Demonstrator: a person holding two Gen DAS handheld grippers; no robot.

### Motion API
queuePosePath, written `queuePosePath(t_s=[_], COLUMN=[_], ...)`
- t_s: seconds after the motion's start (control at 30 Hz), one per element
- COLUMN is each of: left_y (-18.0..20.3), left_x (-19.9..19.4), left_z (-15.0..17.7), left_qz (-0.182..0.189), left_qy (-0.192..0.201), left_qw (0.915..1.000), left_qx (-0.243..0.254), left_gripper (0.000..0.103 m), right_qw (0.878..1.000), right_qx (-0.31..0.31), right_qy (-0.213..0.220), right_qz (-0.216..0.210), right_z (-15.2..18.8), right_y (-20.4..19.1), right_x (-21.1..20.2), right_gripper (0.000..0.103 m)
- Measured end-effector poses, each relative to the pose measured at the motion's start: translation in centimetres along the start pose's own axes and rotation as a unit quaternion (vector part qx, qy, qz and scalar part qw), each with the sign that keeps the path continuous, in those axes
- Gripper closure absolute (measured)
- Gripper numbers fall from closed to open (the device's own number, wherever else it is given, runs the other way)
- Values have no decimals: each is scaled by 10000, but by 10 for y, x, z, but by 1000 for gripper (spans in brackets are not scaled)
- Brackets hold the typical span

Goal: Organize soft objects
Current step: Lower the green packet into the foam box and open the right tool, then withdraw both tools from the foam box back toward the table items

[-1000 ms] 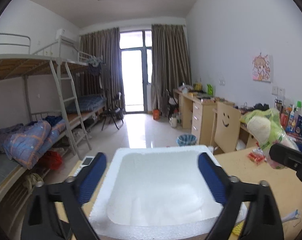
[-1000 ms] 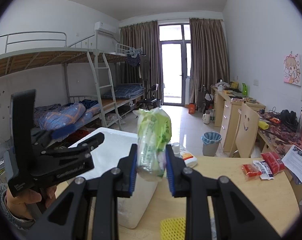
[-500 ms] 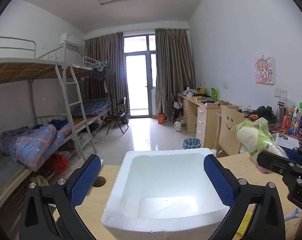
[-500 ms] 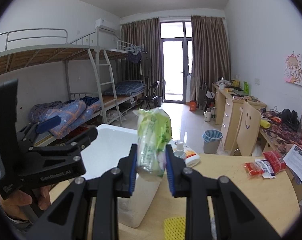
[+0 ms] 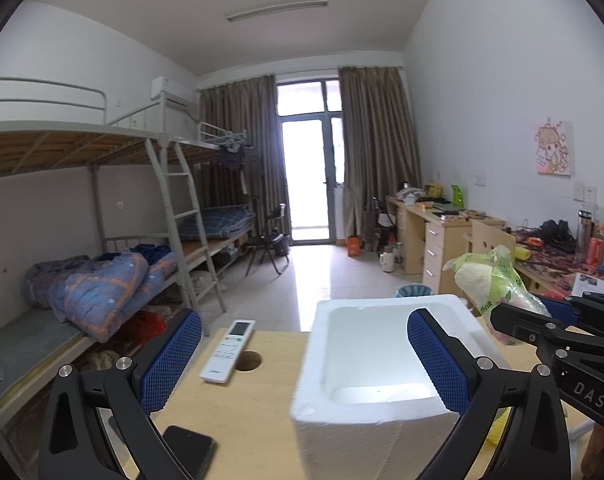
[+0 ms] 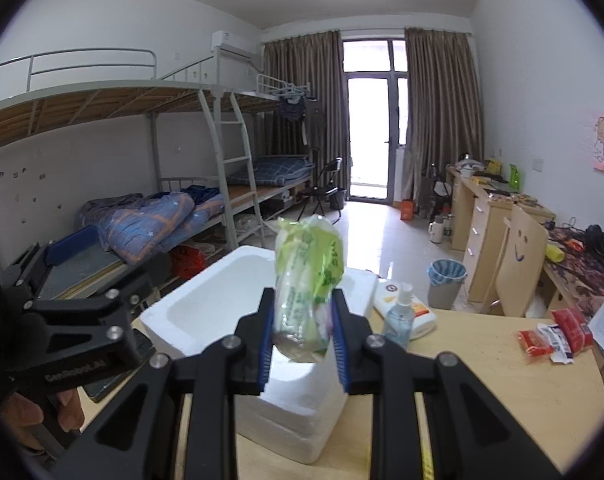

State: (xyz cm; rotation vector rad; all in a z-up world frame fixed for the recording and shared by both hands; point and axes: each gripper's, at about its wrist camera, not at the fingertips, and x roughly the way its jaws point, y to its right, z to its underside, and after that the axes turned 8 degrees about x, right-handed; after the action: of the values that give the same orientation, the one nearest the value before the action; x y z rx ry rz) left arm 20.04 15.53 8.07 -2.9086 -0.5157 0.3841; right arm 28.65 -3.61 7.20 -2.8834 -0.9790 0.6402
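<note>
Gripping a green plastic bag (image 6: 308,276) upright in the right gripper (image 6: 304,344), beside a white foam box (image 5: 376,364), left gripper (image 5: 302,364) spread wide, holding nothing.

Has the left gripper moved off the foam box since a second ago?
Yes. The left gripper has swung left: the foam box, once centred between its fingers, now sits right, exposing the remote.

right tongs (image 6: 302,334): we grip green plastic bag (image 6: 308,280) upright | below/behind: white foam box (image 6: 230,296) on table (image 6: 482,380) | left tongs (image 6: 82,304) at left, jaw gap unclear | spray bottle (image 6: 398,316) beside box
</note>
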Motion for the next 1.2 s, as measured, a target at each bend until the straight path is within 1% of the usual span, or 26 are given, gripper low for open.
queuePosePath(t_s=[0.27,0.37,0.7,0.93,0.97,1.0,1.03,1.07,1.1,1.2], left_y=[-16,-19,-22,-27,-27,-27,-26,-26,-26,-26], left_x=[-14,-13,-11,-11,-11,-10,-9,-8,-8,-10], left_z=[4,7,9,10,11,12,12,13,13,14], left_qz=[-390,-409,-415,-407,-400,-400,-416,-410,-411,-425], left_qy=[36,-17,11,38,38,28,21,10,3,4], left_qw=[9992,9992,9991,9991,9991,9991,9990,9991,9991,9990], left_qx=[-16,-43,-114,-142,-140,-128,-129,-138,-145,-169], left_gripper=[0,0,0,0,0,0,0,0,0,0], right_qw=[9999,9998,9999,9998,9997,9997,9998,9998,9999,9998], right_qx=[-82,-72,-69,-91,-107,-122,-116,-101,-98,-152], right_qy=[-17,-23,-76,-184,-210,-209,-184,-145,-93,-83], right_qz=[-145,-184,-44,9,-10,-30,-28,-29,-47,-36], right_z=[0,-2,-2,-1,-1,-1,-1,0,0,0], right_y=[-11,-13,-8,-19,-20,-20,-21,-21,-21,-22], right_x=[10,15,28,35,35,35,35,33,31,30], right_gripper=[73,73,72,71,65,50,41,28,25,25])
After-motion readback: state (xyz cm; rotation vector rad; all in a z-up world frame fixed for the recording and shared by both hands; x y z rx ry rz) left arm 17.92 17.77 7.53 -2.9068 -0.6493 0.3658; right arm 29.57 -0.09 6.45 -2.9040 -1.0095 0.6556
